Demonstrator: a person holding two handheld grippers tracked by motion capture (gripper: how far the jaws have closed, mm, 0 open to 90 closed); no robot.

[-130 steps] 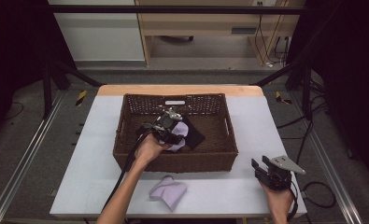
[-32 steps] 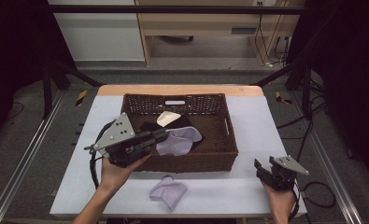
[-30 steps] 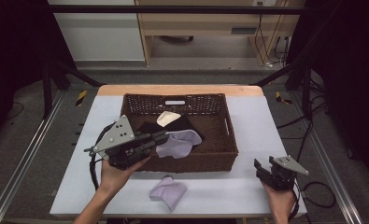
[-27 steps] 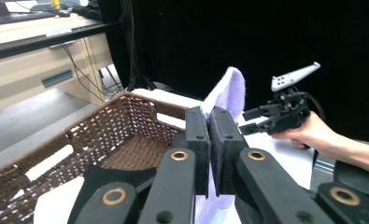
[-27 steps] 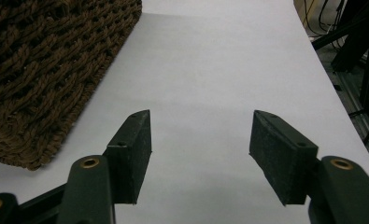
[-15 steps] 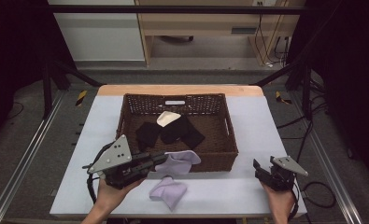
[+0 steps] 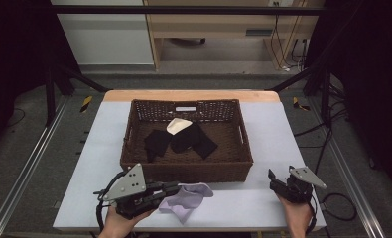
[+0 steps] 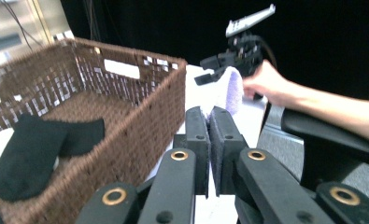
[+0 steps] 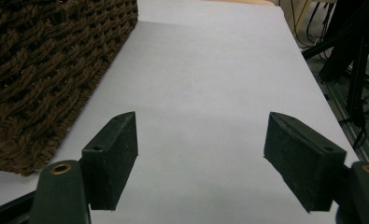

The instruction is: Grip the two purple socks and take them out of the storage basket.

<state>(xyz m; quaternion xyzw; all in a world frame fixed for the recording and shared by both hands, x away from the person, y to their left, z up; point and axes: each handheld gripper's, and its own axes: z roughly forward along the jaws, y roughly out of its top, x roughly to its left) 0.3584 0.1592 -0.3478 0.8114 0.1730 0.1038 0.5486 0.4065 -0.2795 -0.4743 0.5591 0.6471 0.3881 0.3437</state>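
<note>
My left gripper is at the table's front left, shut on a lavender cloth. The cloth hangs from the jaw tips just in front of the wicker basket and partly over a second lavender piece lying on the table. In the left gripper view the jaws are pressed together, with the lavender cloth rising past their tips. Two black socks and a cream piece lie in the basket. My right gripper rests at the front right, open over bare table.
The basket stands mid-table, and its side wall is close to the left of my right gripper. White tabletop lies between the two grippers. Dark frame rails run down both sides of the table.
My left gripper lifted the lavender cloth out of the basket and carried it over the front wall to the table's front, above the other lavender piece. The right gripper stayed put.
</note>
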